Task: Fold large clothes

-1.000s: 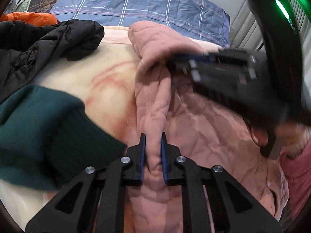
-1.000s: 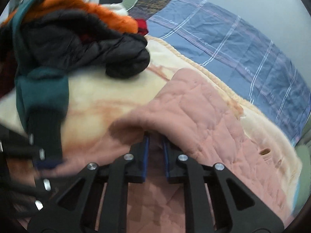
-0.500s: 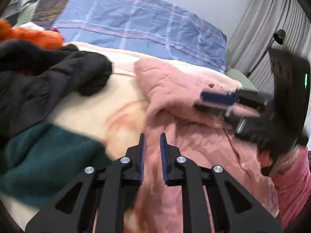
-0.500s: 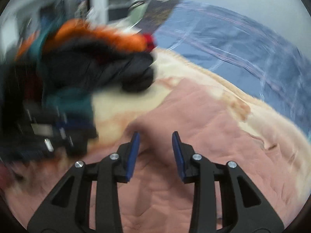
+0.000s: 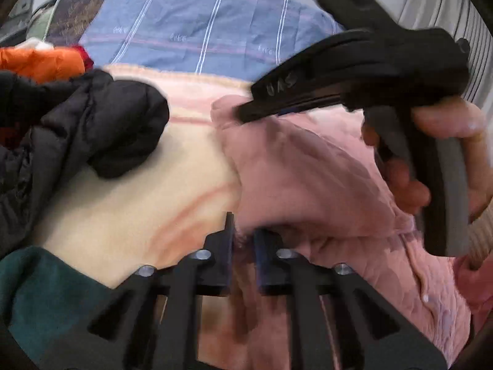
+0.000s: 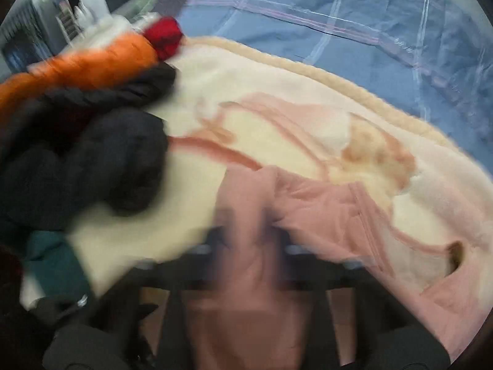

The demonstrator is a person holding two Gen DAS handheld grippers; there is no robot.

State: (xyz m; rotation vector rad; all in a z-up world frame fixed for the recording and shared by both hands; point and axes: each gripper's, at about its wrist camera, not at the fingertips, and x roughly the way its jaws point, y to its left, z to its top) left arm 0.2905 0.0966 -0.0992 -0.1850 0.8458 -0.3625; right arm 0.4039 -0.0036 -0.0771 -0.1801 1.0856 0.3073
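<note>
A pink quilted garment (image 5: 308,178) lies on a cream blanket (image 5: 148,203) on the bed. My left gripper (image 5: 243,240) is at its near edge, jaws narrow with pink cloth between them. My right gripper (image 5: 246,114) shows in the left wrist view, held by a hand, shut on the garment's far end. In the blurred right wrist view pink cloth (image 6: 246,246) covers the right gripper's fingers.
A black puffer jacket (image 5: 77,129) and a dark green sweater (image 5: 37,293) lie to the left, an orange jacket (image 5: 40,61) behind them. A blue plaid sheet (image 5: 200,30) covers the far bed. Curtains hang at the right.
Both grippers let go of the pink garment half a second ago and have closed on it again. The right gripper has moved to the garment's far end.
</note>
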